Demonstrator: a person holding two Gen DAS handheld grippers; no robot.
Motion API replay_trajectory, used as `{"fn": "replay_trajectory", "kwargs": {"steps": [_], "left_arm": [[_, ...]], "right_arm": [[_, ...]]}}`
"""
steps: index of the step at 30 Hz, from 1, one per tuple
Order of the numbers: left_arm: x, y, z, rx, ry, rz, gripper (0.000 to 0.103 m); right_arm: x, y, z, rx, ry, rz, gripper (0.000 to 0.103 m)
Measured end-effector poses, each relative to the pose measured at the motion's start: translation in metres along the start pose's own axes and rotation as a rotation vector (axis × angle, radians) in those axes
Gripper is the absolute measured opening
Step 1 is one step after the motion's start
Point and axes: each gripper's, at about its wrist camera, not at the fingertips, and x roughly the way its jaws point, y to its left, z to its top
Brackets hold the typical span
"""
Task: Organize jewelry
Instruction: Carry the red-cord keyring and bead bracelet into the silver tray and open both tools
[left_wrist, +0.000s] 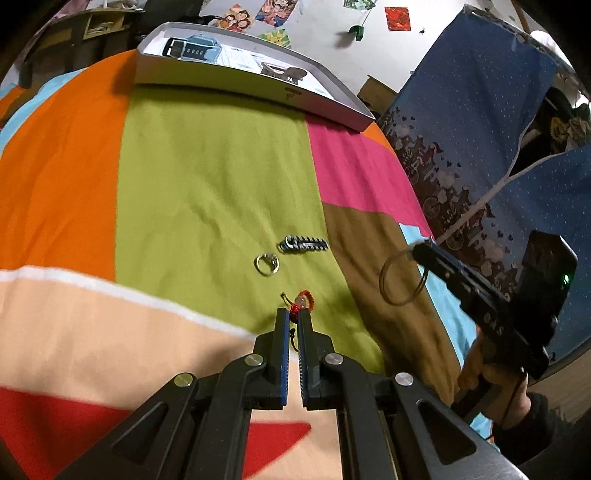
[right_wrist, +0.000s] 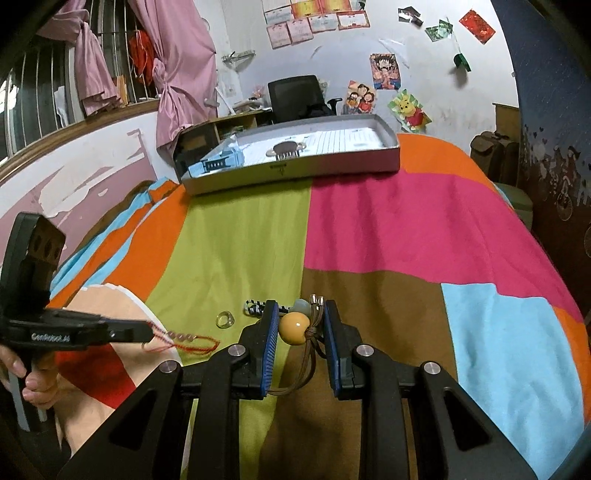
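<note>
Spread across a bed (right_wrist: 388, 229), a patchwork blanket in orange, green, pink and brown. At the far edge, a shallow grey box lid (right_wrist: 295, 171), open side up. Nearer, the right gripper (right_wrist: 300, 314), pinching a brown cord bracelet (right_wrist: 295, 326) with a yellow bead, loop dangling above the brown patch. Alongside, the left gripper (left_wrist: 292, 314), jaws narrowed on a red braided bracelet (left_wrist: 303, 301), lifted just over the green panel. Lying loose on the green beyond, a black-and-white striped clip (left_wrist: 303, 244) and, just beside it, a small silver ring (left_wrist: 266, 263).
</note>
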Motion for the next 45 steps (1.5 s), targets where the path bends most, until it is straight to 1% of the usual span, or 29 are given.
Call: {"fn": "replay_trajectory", "kwargs": {"steps": [4, 6, 9, 12, 15, 17, 19, 20, 21, 22, 23, 27, 30, 33, 37, 42, 45], "left_arm": [[-0.016, -0.004, -0.01, 0.004, -0.002, 0.02, 0.005], [-0.023, -0.005, -0.01, 0.012, -0.013, 0.029, 0.005], [-0.034, -0.007, -0.002, 0.028, -0.048, 0.047, 0.005], [-0.043, -0.013, 0.016, 0.047, -0.096, 0.061, 0.005], [-0.049, -0.022, 0.047, 0.077, -0.161, 0.079, 0.005], [-0.05, -0.027, 0.067, 0.091, -0.191, 0.09, 0.005], [-0.053, -0.033, 0.098, 0.121, -0.25, 0.114, 0.005], [-0.054, -0.033, 0.108, 0.127, -0.271, 0.119, 0.005], [-0.056, -0.034, 0.127, 0.132, -0.312, 0.127, 0.005], [-0.056, -0.035, 0.139, 0.134, -0.337, 0.133, 0.005], [-0.056, -0.036, 0.155, 0.133, -0.367, 0.141, 0.005], [-0.038, -0.032, 0.203, 0.123, -0.431, 0.168, 0.005], [-0.018, -0.024, 0.224, 0.107, -0.435, 0.19, 0.005], [0.007, -0.013, 0.234, 0.095, -0.415, 0.215, 0.005], [0.027, 0.001, 0.233, 0.084, -0.381, 0.229, 0.005], [0.041, 0.009, 0.225, 0.088, -0.342, 0.223, 0.005], [0.047, 0.007, 0.224, 0.095, -0.322, 0.259, 0.005]], "right_arm": [[-0.008, 0.0, 0.002, 0.001, -0.014, 0.01, 0.021], [-0.009, 0.001, 0.002, 0.002, -0.021, 0.016, 0.021], [-0.011, 0.003, 0.008, 0.001, -0.035, 0.025, 0.021], [-0.013, 0.004, 0.02, -0.005, -0.059, 0.033, 0.021], [-0.012, 0.005, 0.041, -0.011, -0.085, 0.044, 0.021], [-0.006, 0.005, 0.063, -0.016, -0.098, 0.05, 0.021], [0.002, 0.002, 0.09, -0.028, -0.108, 0.045, 0.021], [0.008, 0.0, 0.106, -0.032, -0.114, 0.045, 0.021], [0.012, -0.002, 0.117, -0.036, -0.119, 0.042, 0.021], [0.018, -0.004, 0.133, -0.044, -0.129, 0.032, 0.021], [0.025, -0.005, 0.148, -0.055, -0.138, 0.019, 0.021], [0.055, -0.01, 0.189, -0.034, -0.141, -0.006, 0.021], [0.084, -0.018, 0.207, 0.008, -0.128, -0.026, 0.021], [0.109, -0.022, 0.21, 0.036, -0.105, -0.04, 0.021], [0.136, -0.029, 0.203, 0.056, -0.064, -0.05, 0.021], [0.151, -0.034, 0.197, 0.056, -0.04, -0.06, 0.021], [0.158, -0.037, 0.197, 0.06, -0.016, -0.061, 0.022]]}}
